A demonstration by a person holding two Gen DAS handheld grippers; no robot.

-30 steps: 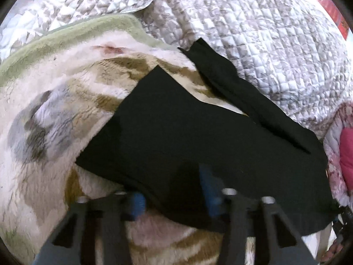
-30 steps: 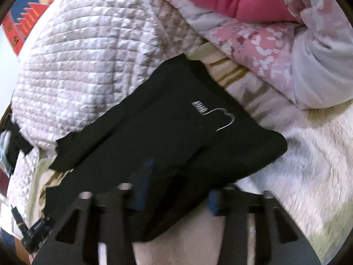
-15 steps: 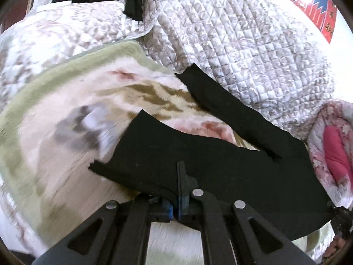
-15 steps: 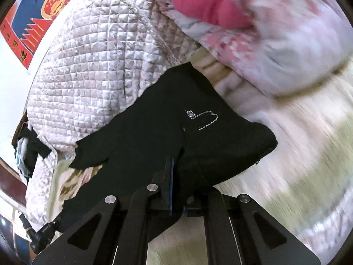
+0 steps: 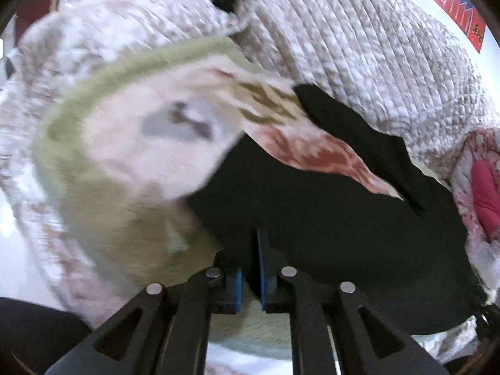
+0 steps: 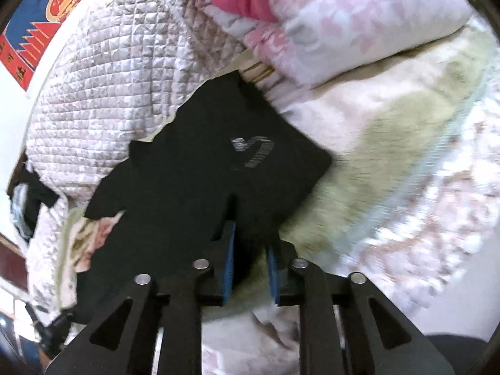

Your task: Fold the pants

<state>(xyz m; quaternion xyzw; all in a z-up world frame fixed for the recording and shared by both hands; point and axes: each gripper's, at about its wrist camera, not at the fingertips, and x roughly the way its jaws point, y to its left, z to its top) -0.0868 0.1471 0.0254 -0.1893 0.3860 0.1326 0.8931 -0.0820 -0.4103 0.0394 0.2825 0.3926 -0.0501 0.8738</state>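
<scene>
Pants (image 5: 328,218) are lying spread with both legs apart — we are gripping their near edge with both the left gripper (image 5: 249,276) and right gripper (image 6: 249,256), fingers nearly closed, folding barely begun.

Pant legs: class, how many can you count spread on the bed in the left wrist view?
2. One pant leg lies along the quilt's edge; the other pant leg runs nearer, to the left gripper. No others show.

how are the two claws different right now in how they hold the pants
The left claw pinches the plain near edge of the black pants with a narrow gap between its pads. The right claw stands wider, gripping bunched fabric near the silver logo. Both are clamped on the pants.
</scene>
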